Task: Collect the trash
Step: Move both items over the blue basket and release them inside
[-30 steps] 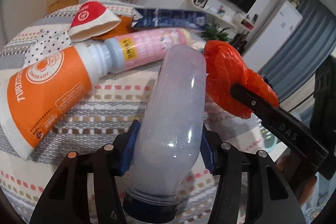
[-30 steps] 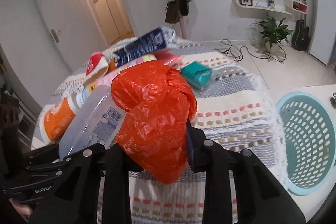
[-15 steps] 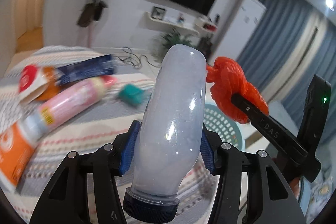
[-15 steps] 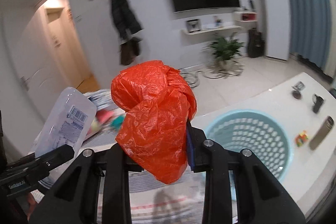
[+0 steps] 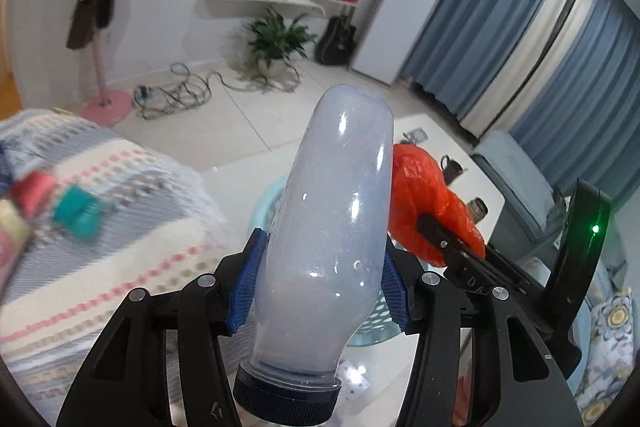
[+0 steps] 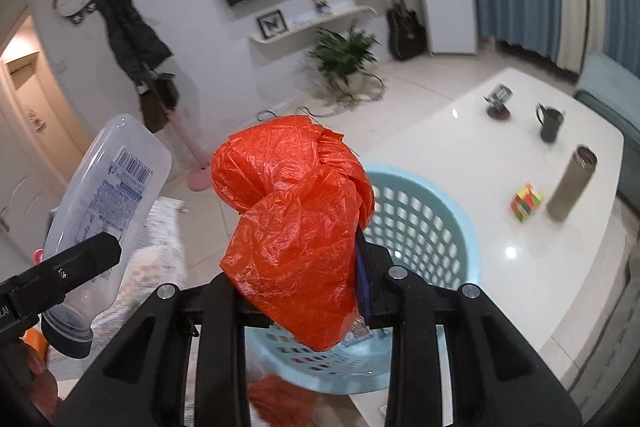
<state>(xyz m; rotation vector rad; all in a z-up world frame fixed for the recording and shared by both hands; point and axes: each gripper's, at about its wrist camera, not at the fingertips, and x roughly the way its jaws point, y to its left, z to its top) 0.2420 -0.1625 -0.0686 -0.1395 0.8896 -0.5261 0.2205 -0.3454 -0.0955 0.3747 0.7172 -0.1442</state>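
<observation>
My left gripper (image 5: pixel 318 281) is shut on a clear plastic bottle (image 5: pixel 332 227) with a dark cap, held in the air; the bottle also shows in the right wrist view (image 6: pixel 104 203). My right gripper (image 6: pixel 300 291) is shut on a crumpled orange plastic bag (image 6: pixel 296 219), which also shows in the left wrist view (image 5: pixel 428 203). A light blue perforated basket (image 6: pixel 424 227) stands on the floor directly below and beyond the bag. In the left wrist view the basket (image 5: pixel 372 323) is mostly hidden behind the bottle.
The striped cloth-covered table (image 5: pixel 120 227) with leftover litter, including a teal packet (image 5: pixel 76 215), lies to the left. A white table (image 6: pixel 520 163) to the right holds a mug (image 6: pixel 550 121), a flask (image 6: pixel 572 183) and a puzzle cube (image 6: pixel 526 201).
Both grippers have swung right, away from the cloth-covered table, carrying the bottle and the bag. The blue basket now lies under them.
</observation>
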